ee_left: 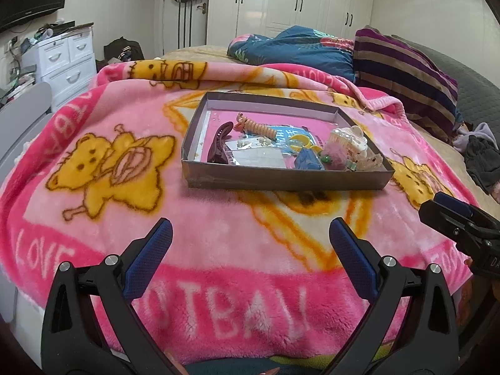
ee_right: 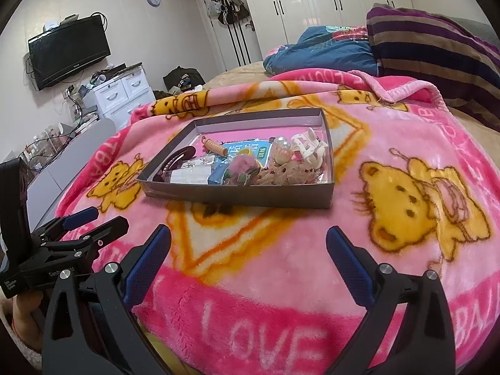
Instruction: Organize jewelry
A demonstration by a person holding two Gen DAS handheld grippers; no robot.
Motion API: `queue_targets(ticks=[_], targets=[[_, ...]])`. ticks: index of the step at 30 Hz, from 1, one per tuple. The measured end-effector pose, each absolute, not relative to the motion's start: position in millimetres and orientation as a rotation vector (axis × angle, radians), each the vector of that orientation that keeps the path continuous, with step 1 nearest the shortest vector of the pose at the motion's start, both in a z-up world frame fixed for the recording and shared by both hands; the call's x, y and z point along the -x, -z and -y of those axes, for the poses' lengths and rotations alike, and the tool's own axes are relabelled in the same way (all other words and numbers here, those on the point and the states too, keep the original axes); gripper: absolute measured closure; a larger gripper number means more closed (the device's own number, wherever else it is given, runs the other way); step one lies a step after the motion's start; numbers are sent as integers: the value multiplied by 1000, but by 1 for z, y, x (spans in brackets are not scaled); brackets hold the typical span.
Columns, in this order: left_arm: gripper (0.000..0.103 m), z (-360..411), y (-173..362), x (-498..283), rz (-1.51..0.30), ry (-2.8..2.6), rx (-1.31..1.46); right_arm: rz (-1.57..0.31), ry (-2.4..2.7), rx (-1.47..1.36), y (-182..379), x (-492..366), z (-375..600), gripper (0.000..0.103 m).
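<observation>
A shallow grey cardboard box (ee_left: pixel 281 179) lies on a pink bear-print blanket (ee_left: pixel 218 250); it also shows in the right wrist view (ee_right: pixel 243 195). In it are a dark maroon hair clip (ee_left: pixel 218 143), an orange spiral hair tie (ee_left: pixel 259 128), a white claw clip (ee_left: pixel 350 137), a blue item (ee_left: pixel 307 161), a pink fluffy piece (ee_right: pixel 242 164) and small clear packets. My left gripper (ee_left: pixel 250 234) is open and empty, short of the box's near wall. My right gripper (ee_right: pixel 248 243) is open and empty, also short of the box.
A blue quilt (ee_left: pixel 290 47) and a striped purple pillow (ee_left: pixel 406 72) lie at the far end of the bed. White drawers (ee_left: pixel 68 59) and a wall television (ee_right: pixel 68 51) stand to the left. Dark clothes (ee_left: pixel 481 159) lie at the right edge.
</observation>
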State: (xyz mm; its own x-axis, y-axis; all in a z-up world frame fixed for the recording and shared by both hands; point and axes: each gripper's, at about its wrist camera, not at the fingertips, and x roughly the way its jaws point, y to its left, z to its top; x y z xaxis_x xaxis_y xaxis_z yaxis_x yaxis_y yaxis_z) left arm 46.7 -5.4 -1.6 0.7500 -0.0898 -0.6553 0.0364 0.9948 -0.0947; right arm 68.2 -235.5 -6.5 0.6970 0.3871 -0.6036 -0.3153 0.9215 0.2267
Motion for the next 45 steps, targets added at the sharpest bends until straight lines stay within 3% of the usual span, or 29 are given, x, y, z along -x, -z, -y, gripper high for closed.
queue_targets(ticks=[45], targets=[[9,2,1,-47,-730,46,78,-707,-389,-112,9,-68,237,4]])
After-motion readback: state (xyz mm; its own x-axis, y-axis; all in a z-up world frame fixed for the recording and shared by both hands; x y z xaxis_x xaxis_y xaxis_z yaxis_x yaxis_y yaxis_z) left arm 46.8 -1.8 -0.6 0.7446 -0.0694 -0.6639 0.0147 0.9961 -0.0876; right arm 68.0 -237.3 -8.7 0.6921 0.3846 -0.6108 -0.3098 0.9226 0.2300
